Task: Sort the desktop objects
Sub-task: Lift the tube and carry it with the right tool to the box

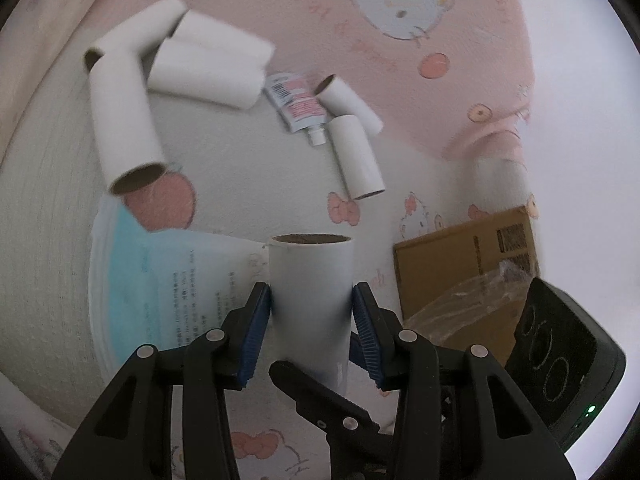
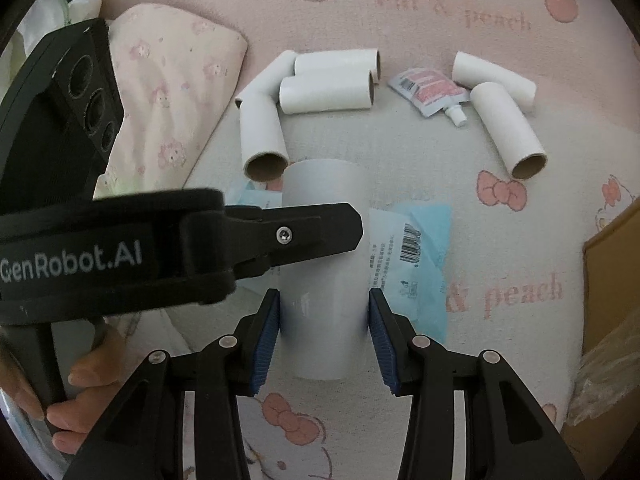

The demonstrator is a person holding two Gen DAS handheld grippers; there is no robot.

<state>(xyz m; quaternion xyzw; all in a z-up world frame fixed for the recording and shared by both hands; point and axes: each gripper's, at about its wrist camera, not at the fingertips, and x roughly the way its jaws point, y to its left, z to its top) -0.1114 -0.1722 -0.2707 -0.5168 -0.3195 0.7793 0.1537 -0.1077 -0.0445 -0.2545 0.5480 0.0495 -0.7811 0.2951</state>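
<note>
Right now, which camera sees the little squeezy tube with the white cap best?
The right wrist view: the squeezy tube lies in plain sight between the cardboard rolls, sharp enough to show its barcode and white cap, with nothing over it. The left wrist view also shows it whole, but a little blurrier and tilted.

The tube (image 2: 324,264) lies between both grippers, above the packet (image 2: 416,256).
</note>
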